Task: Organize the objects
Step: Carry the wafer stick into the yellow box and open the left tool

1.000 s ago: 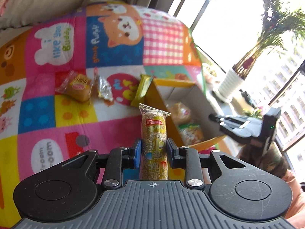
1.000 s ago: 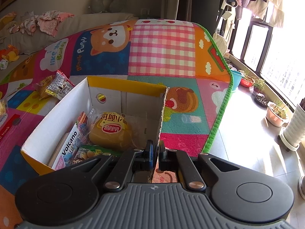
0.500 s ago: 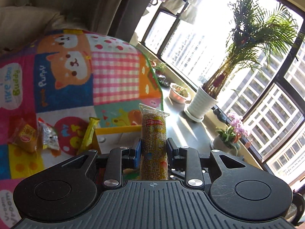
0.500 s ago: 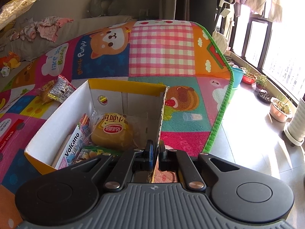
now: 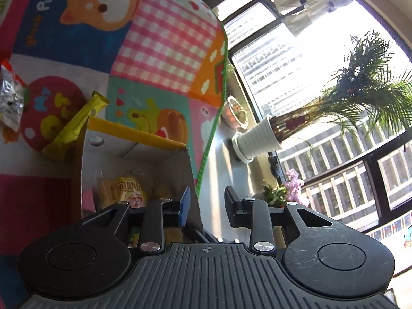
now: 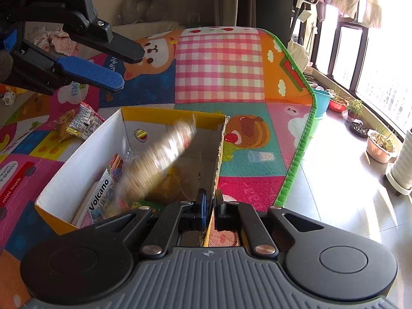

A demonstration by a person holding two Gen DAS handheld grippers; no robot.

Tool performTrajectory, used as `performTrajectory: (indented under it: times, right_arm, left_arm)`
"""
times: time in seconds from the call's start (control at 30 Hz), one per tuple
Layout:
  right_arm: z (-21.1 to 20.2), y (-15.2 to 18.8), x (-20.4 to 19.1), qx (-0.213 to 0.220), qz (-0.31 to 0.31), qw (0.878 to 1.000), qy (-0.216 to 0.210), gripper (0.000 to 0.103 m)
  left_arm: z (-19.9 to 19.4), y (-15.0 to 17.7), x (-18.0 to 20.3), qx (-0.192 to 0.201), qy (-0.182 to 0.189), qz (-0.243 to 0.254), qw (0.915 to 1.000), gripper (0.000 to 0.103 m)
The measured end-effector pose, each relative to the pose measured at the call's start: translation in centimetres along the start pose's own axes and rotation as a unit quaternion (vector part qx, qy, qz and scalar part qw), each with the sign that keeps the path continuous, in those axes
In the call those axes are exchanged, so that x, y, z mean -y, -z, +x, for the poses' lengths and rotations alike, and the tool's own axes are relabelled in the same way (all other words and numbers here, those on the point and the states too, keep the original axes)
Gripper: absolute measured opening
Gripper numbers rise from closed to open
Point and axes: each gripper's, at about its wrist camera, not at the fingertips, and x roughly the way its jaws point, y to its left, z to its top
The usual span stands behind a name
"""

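While the long snack pack (image 6: pixel 159 154) is seen blurred, apparently falling into the cardboard box (image 6: pixel 77 164), the left hand-held gripper (image 5: pixel 206 200) is held released above it; the right hand-held gripper (image 6: pixel 209 206) is clenched on the box wall; next, the yellow bar (image 5: pixel 74 126) beside the box could be fetched.

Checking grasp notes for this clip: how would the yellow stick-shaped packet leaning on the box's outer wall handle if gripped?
The yellow stick packet looks slim and probably light. It leans unbent against the cardboard box, so it is likely fairly stiff. Its glossy wrapper may slip between pads.
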Motion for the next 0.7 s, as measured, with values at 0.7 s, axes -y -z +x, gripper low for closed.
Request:
performTrajectory:
  times: [0.7]
  right_arm:
    - [0.2, -0.1, -0.4, -0.008, -0.012, 1.000, 0.006, 0.007]
  left_arm:
    - [-11.9, -3.9, -10.0, 0.170, -0.265, 0.078, 0.9460, 0.032]
